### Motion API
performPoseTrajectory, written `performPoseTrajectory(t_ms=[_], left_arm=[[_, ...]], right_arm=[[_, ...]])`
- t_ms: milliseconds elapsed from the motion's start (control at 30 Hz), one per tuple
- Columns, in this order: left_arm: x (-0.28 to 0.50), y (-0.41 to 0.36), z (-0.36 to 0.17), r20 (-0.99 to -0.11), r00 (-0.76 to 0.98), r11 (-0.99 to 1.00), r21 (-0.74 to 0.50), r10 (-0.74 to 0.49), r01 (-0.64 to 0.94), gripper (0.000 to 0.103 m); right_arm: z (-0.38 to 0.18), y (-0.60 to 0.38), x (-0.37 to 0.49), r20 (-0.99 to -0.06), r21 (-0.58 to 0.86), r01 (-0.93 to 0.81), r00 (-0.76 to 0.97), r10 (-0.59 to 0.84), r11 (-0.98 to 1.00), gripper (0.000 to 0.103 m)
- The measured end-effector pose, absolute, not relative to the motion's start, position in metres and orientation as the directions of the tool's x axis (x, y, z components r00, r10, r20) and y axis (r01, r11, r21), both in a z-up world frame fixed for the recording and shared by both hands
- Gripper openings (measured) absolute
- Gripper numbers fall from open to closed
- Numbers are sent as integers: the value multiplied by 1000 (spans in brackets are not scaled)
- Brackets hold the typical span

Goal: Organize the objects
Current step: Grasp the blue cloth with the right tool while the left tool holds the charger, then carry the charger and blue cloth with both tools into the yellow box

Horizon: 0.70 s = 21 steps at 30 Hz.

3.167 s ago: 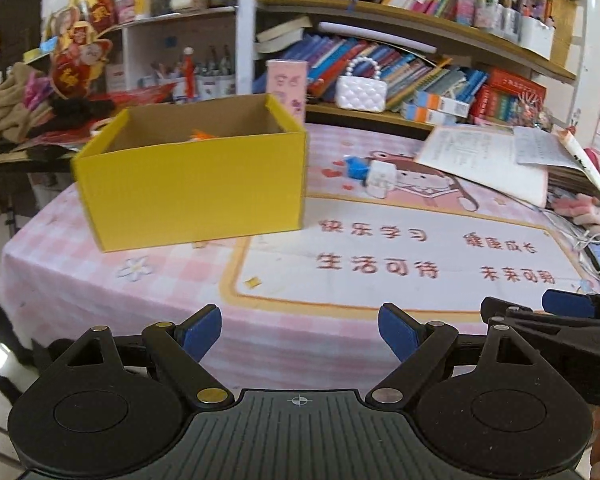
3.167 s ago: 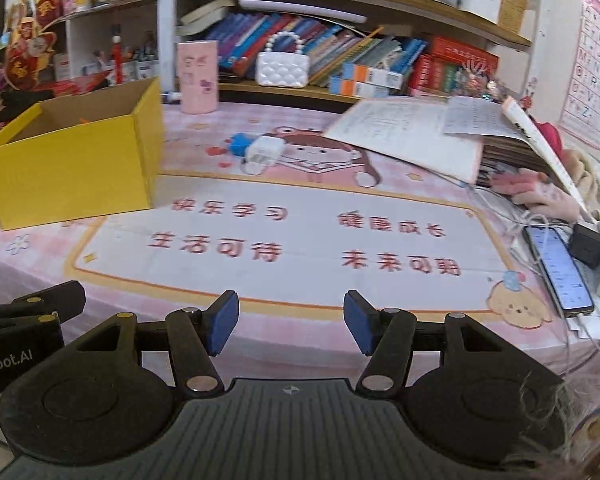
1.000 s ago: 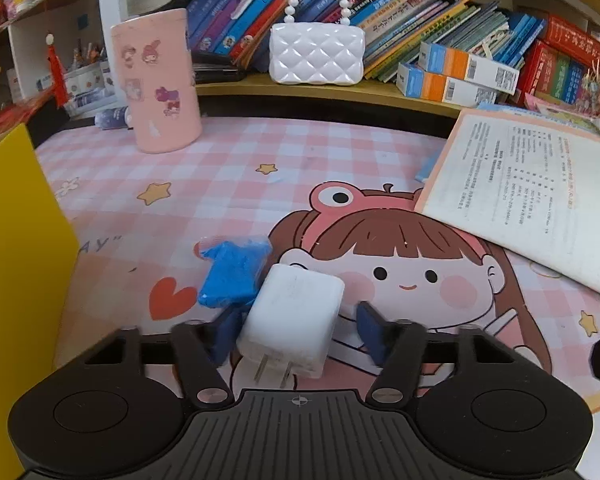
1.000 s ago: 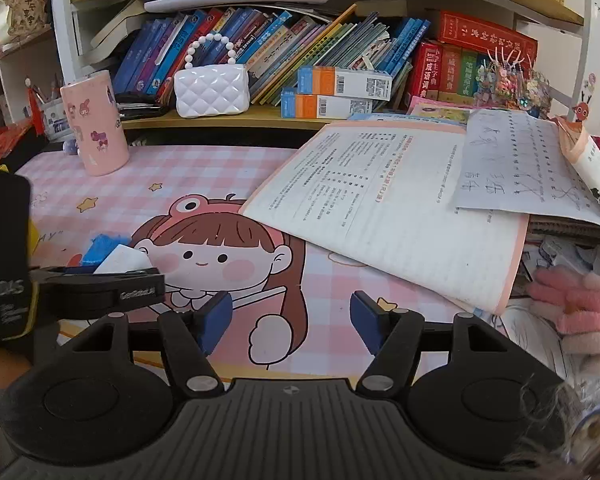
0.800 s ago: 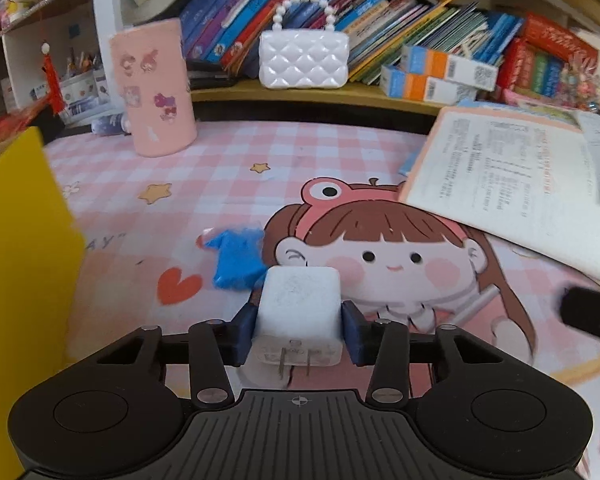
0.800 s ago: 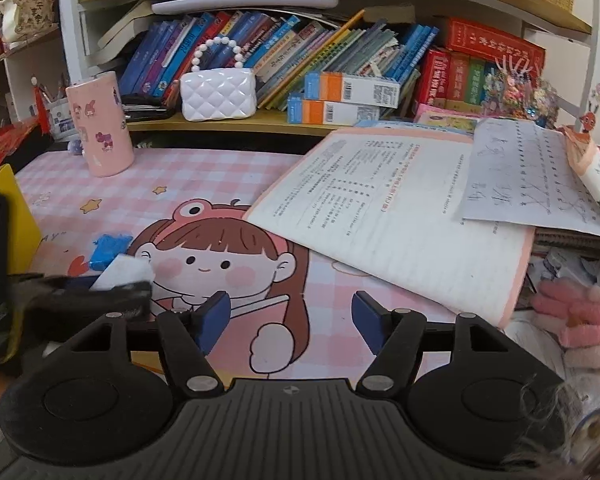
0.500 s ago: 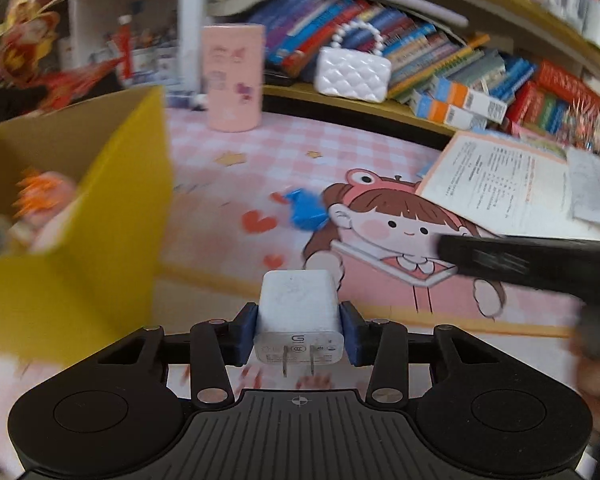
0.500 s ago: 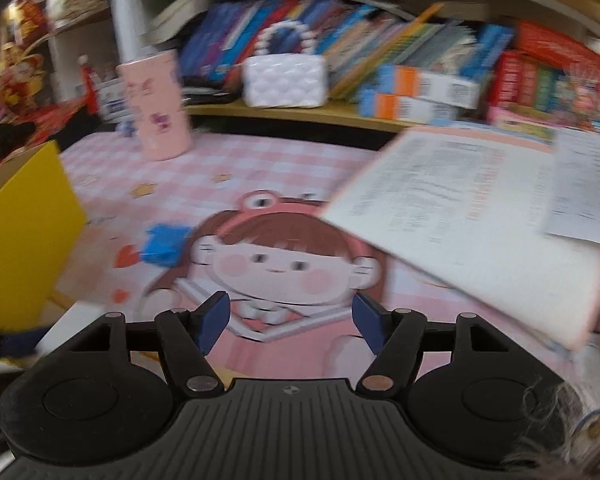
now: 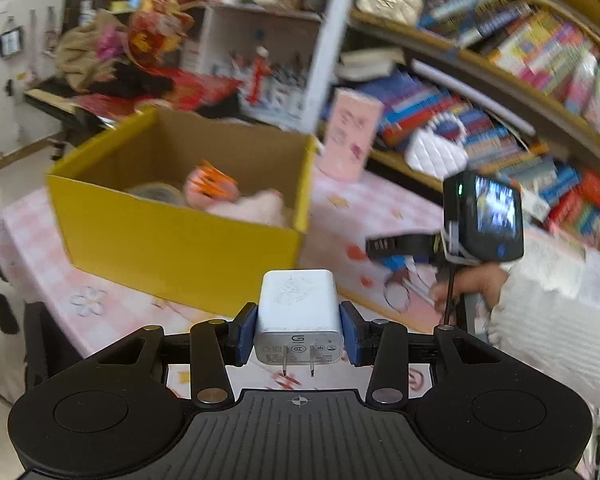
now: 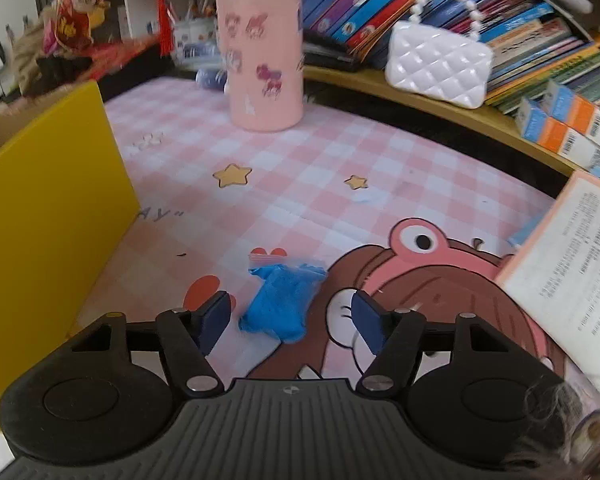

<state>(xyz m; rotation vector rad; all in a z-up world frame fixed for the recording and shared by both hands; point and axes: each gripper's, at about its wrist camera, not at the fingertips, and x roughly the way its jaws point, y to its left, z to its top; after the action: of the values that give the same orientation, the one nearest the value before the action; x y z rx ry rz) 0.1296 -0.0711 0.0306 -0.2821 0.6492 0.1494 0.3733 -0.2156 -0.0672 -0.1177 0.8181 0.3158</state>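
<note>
One yellow box (image 9: pixel 180 236), with at least three items inside, too blurred to name. One white charger (image 9: pixel 298 300). One blue packet (image 10: pixel 284 300). One pink cup (image 10: pixel 262 56). One white quilted handbag (image 10: pixel 438 64). Two orange-and-blue cartons (image 10: pixel 568 128), stacked. Two yellow stars (image 10: pixel 233 175) printed on the worktop.

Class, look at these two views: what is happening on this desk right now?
A person is tidying with two handheld grippers. The left gripper clamps a white plug-in charger, held in the air near the yellow cardboard box. The right gripper is open, its jaws on either side of a small blue bagged item on the pink checked tablecloth.
</note>
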Motion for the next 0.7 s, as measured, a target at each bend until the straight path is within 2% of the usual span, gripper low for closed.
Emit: performPoseTrajectory(t_ms=[67, 133, 200, 433, 700], left_arm=[[124, -63, 35, -601, 796, 944, -216, 72, -248, 41], [119, -57, 38, -593, 800, 936, -224, 90, -271, 41], [116, -51, 38, -589, 801, 932, -224, 104, -285, 41], [103, -35, 37, -577, 811, 930, -237, 98, -281, 41], [93, -11, 27, -550, 835, 938, -282, 15, -203, 41]], right_arm=[[-71, -211, 376, -737, 14, -318, 637, 225, 948, 60], [-71, -210, 376, -733, 15, -321, 641, 229, 947, 51], [-70, -208, 374, -727, 9, -334, 645, 236, 943, 30], [-64, -210, 348, -731, 13, -298, 648, 213, 954, 26], [-37, -221, 262, -722, 43, -290, 653, 230, 956, 26]])
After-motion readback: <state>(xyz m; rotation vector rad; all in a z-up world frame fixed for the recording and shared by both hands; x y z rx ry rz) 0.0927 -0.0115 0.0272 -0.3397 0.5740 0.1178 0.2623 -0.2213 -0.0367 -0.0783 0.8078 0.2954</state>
